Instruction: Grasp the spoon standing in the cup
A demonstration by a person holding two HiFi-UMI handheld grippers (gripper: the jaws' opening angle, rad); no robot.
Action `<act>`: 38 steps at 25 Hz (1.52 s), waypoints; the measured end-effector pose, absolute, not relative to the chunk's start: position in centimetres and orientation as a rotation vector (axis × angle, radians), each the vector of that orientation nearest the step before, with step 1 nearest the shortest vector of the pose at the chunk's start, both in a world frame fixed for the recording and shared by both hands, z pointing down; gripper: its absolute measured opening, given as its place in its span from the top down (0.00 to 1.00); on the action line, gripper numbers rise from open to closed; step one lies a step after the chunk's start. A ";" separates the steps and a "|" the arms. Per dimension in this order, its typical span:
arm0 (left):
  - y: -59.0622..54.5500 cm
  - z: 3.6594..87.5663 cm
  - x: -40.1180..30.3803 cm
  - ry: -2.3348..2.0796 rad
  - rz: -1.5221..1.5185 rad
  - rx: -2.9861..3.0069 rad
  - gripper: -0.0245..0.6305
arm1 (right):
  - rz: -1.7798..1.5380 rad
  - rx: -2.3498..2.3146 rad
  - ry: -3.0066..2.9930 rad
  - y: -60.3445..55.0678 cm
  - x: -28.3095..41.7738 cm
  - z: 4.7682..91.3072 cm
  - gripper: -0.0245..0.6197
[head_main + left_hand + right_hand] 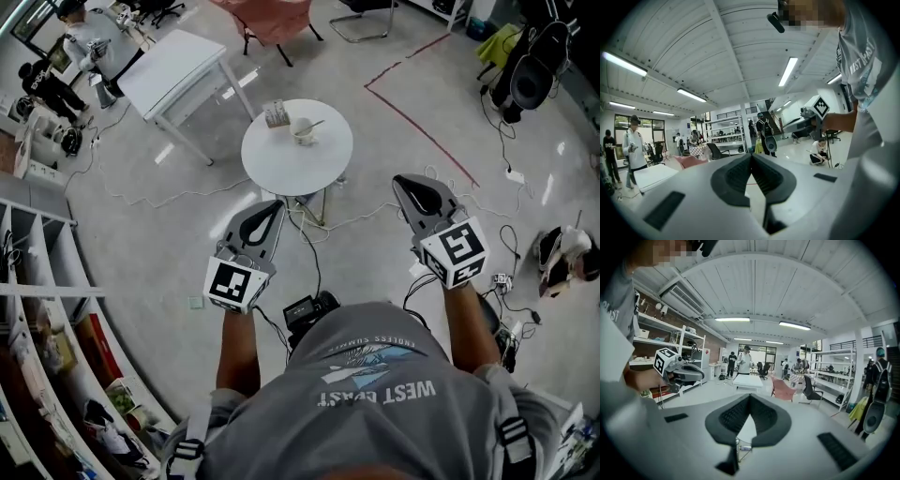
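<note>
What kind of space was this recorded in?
Probably an open-plan lab or workshop: metal storage shelving along the walls, cables trailing over a bare floor marked with red tape, and a small round table set mid-room.

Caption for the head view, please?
Shut and empty, the left gripper and right gripper hover short of the round table holding the cup with its spoon.
</note>
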State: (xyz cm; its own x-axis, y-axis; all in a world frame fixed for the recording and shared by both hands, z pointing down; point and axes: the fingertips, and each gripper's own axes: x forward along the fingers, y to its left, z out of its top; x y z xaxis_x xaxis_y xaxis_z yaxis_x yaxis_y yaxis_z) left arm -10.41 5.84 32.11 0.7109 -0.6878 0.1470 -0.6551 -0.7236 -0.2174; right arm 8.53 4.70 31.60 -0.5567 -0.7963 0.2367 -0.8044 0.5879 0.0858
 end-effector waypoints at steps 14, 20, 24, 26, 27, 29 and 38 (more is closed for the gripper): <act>3.9 33.1 -12.9 1.116 -0.325 -2.792 0.96 | 0.024 1.278 -2.547 3.0 6.1 30.6 0.96; 3.2 33.4 -12.5 1.165 -0.330 -2.766 0.96 | 0.031 1.220 -2.585 1.6 6.0 31.0 0.96; 2.5 33.5 -11.7 1.222 -0.359 -2.745 0.96 | 0.034 1.177 -2.614 -0.6 6.8 31.1 0.96; 1.8 34.0 -11.3 1.244 -0.399 -2.745 0.96 | 0.043 1.159 -2.628 -2.0 7.2 31.5 0.96; 1.3 34.3 -11.1 1.252 -0.418 -2.742 0.96 | 0.049 1.144 -2.635 -2.8 7.2 31.8 0.96; 0.3 34.7 -10.6 1.272 -0.438 -2.733 0.96 | 0.057 1.106 -2.645 -4.1 7.3 32.6 0.96; -3.8 35.2 -8.7 1.382 -0.452 -2.683 0.96 | 0.031 0.972 -2.694 -9.7 8.0 33.5 0.96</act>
